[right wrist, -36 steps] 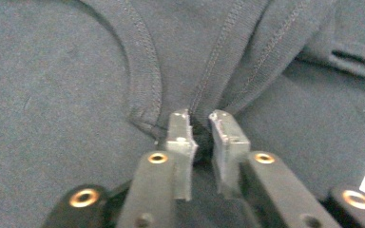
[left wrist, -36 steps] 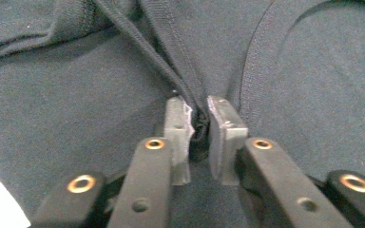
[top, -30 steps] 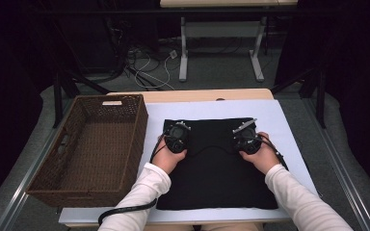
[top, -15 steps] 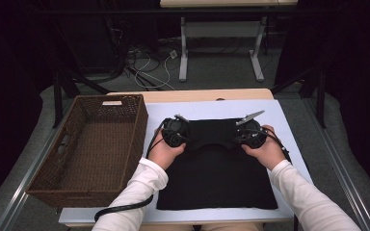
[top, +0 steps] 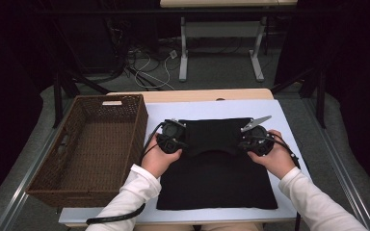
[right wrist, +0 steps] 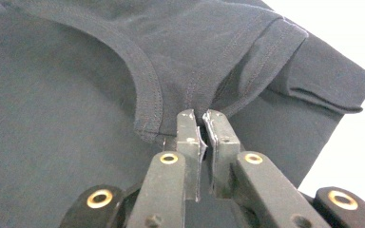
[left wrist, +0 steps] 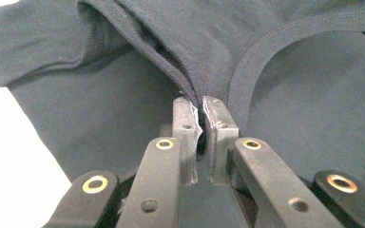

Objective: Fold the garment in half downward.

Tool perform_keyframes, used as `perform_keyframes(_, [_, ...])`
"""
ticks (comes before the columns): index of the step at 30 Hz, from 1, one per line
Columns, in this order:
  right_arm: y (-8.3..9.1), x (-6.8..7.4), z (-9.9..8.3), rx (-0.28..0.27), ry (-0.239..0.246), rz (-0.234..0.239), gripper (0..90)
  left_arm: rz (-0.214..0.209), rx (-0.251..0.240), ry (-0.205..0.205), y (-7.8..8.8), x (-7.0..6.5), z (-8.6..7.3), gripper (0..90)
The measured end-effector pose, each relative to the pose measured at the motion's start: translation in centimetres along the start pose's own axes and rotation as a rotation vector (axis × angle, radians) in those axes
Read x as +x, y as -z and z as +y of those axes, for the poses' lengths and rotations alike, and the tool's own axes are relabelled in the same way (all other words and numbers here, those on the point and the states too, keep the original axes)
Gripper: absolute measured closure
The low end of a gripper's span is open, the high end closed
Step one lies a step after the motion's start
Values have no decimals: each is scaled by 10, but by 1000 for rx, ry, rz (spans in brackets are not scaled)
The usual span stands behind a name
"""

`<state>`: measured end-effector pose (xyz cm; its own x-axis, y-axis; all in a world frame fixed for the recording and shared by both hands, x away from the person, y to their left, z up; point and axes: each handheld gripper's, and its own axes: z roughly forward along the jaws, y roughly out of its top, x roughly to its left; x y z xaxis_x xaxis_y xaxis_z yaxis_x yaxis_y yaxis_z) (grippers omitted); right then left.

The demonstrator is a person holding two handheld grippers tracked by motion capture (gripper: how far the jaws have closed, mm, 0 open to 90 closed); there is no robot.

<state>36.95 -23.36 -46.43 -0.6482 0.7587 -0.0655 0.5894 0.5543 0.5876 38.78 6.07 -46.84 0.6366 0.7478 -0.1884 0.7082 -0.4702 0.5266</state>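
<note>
A brown wicker basket (top: 89, 144) is seen at the left of the desk (top: 289, 125), with nothing to be made out inside it but its woven floor; a small pale label is fixed to its far rim. Just beside it, on the white sheet (top: 159, 108) that covers the desk, a black T-shirt (top: 217, 178) is spread flat, its near hem towards the person.

The left gripper (top: 172, 137) is held at the shirt's far left corner. In the left gripper view the fingers (left wrist: 186, 128) are pressed together on a fold of the dark cloth (left wrist: 123, 109), right at the shoulder beside the curved neckband; a short sleeve is seen off to the left of the pinch, and the fabric is drawn up into a ridge from the fingertips.

Between the two grippers the far edge of the shirt is lifted off the desk and doubled over towards the person, so that a band of cloth hangs above the flat body, sagging in the middle.

The right gripper (top: 253, 139) is held at the matching far right corner. In the right gripper view its fingers (right wrist: 221, 135) are likewise closed on the cloth (right wrist: 66, 133), pinched at the shoulder seam just beside the end of the neckband, with the other sleeve folded out to the right over the white sheet.
</note>
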Motion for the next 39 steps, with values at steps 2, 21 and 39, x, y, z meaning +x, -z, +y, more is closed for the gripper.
perform_keyframes(2, [5,2,-4,6,10,2,856,-3,1,-12,4,-3,-5,851])
perform_keyframes(21, [37,27,-39,-18,19,58,856,-65,7,-23,26,-24,-42,852])
perform_keyframes(39, [58,34,-47,-26,27,63,856,-83,-10,-43,45,-38,-51,852])
